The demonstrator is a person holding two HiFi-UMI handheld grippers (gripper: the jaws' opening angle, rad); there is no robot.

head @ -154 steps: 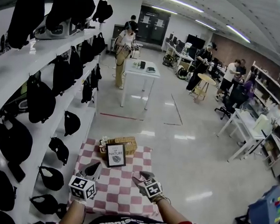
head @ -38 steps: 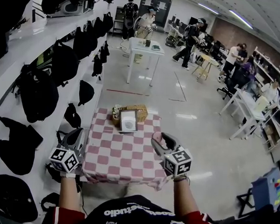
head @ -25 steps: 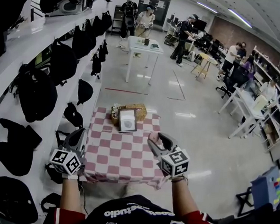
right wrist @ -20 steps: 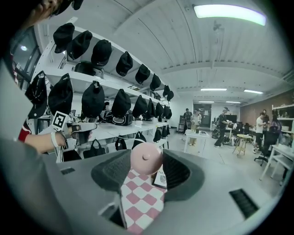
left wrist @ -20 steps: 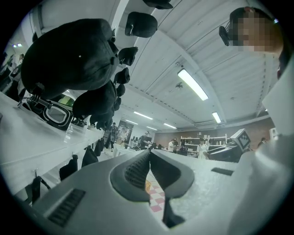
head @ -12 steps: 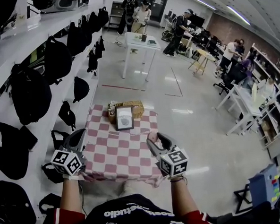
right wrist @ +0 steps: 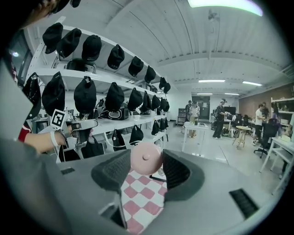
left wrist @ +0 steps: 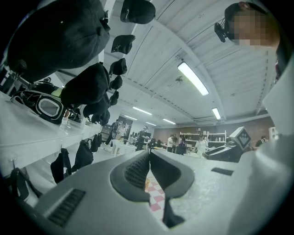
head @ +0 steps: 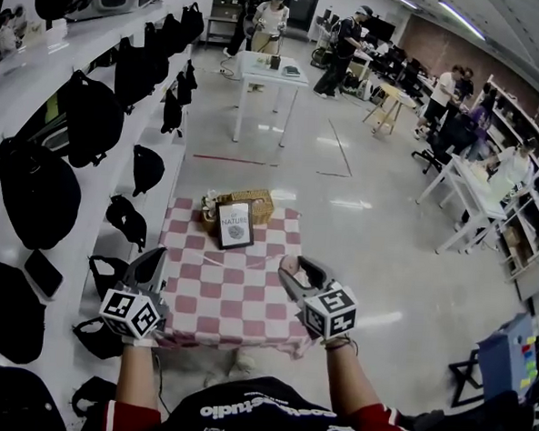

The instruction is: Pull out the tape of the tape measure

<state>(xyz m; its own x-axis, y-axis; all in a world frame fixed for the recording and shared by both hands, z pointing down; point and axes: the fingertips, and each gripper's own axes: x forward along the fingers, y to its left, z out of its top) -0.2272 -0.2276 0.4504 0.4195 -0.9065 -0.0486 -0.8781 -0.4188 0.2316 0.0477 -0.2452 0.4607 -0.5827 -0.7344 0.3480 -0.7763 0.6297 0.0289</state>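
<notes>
Your right gripper point(head: 291, 267) pinches the tape measure point(right wrist: 146, 158), while your left gripper point(head: 151, 259), jaws pressed together, waits well apart at 9 o'clock.

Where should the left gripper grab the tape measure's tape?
By its end tab, though none shows. The right gripper pinches the round pink tape measure by its rim, so the tab likely sits on the free rim. Open the shut left gripper; come from the left.
</notes>
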